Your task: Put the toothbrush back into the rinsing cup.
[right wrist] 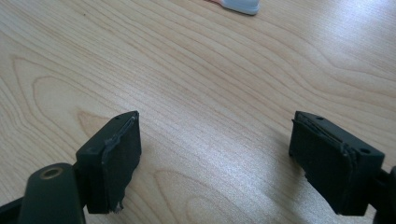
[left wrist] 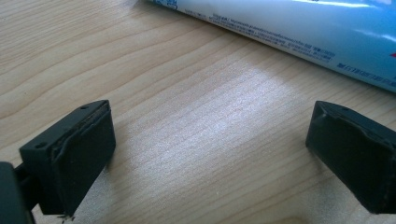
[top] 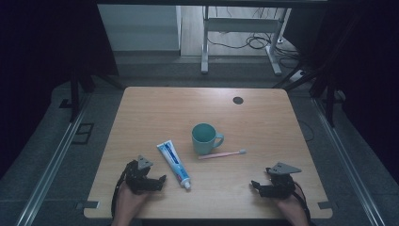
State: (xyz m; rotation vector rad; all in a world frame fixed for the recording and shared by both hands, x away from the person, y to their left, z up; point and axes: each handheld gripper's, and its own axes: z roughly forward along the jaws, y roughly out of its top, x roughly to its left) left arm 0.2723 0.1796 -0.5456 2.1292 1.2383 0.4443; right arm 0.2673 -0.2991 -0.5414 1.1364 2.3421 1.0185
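Note:
A teal mug [top: 205,138] stands upright near the middle of the wooden table [top: 155,108]. A pink toothbrush [top: 222,154] lies just in front of it; its white head [right wrist: 240,6] shows at the top of the right gripper view. A blue and white toothpaste tube [top: 173,163] lies to the mug's left, cap toward me, and crosses the top of the left gripper view [left wrist: 299,28]. My left gripper [top: 157,181] rests low at the front left, open, nothing between its jaws [left wrist: 210,154]. My right gripper [top: 258,186] sits at the front right, open over bare wood [right wrist: 215,158].
A dark round cable hole [top: 238,100] sits near the table's far edge. Beyond the table stand a white desk frame [top: 240,42] and cables on the floor. Metal rails [top: 51,160] run along both sides of the table.

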